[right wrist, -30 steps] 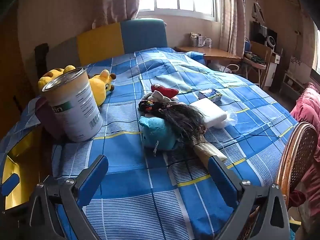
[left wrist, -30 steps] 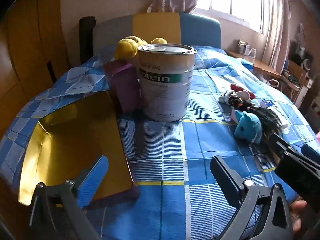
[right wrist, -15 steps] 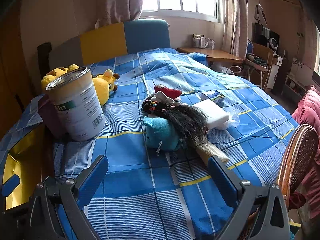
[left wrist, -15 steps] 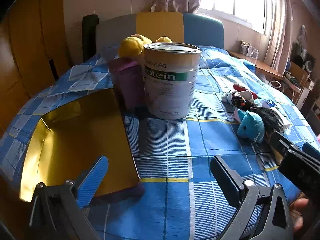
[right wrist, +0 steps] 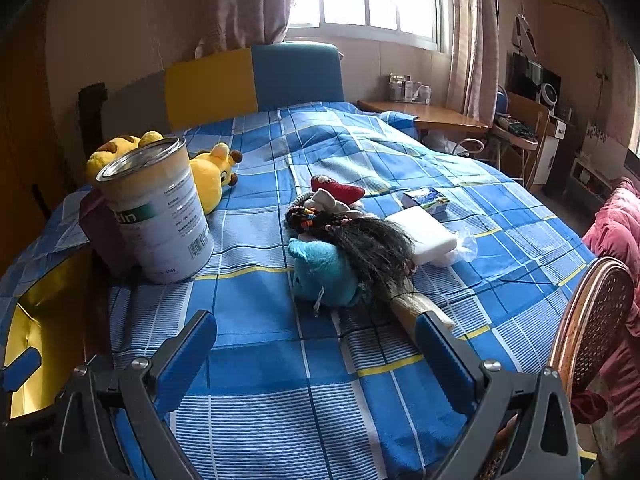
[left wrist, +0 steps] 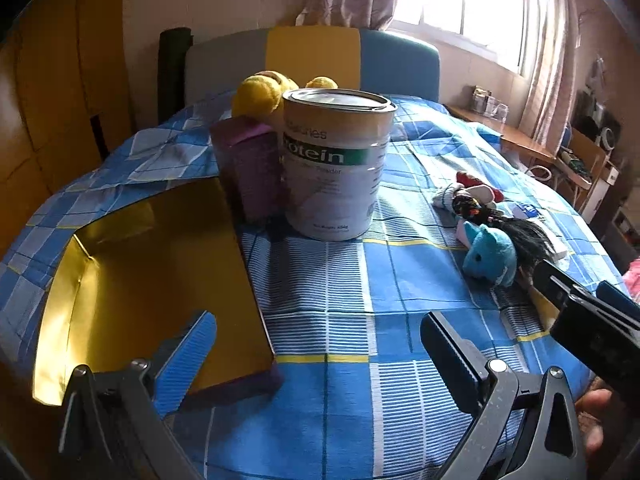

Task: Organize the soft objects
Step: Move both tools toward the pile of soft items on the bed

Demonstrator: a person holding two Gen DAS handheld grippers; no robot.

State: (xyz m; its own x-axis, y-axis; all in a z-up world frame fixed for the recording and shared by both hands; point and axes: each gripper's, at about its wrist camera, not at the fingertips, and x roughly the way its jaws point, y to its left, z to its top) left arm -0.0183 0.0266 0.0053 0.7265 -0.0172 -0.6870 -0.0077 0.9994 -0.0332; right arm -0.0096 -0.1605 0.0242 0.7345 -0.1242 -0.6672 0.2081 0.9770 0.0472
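A blue plush animal (right wrist: 322, 274) (left wrist: 490, 254) lies mid-bed against a black-haired doll (right wrist: 368, 242) (left wrist: 516, 230), with a red and white soft toy (right wrist: 336, 192) (left wrist: 468, 190) behind them. A yellow plush (right wrist: 210, 174) (left wrist: 262, 90) rests behind a large tin can (right wrist: 158, 210) (left wrist: 336, 164). An open gold-lined box (left wrist: 156, 276) (right wrist: 44, 328) sits at the left. My left gripper (left wrist: 318, 344) hangs open over the box's right edge, empty. My right gripper (right wrist: 316, 340) is open and empty, just short of the blue plush.
A purple box (left wrist: 250, 168) stands beside the can. A white foam block (right wrist: 424, 234) and a small carton (right wrist: 426, 200) lie right of the doll. A cane chair back (right wrist: 592, 316) stands at the bed's right edge, a headboard (right wrist: 256, 76) at the far end.
Both views have slid slightly rightward across the bed and drawn a little nearer to it. Both grippers stay open and nothing has been picked up.
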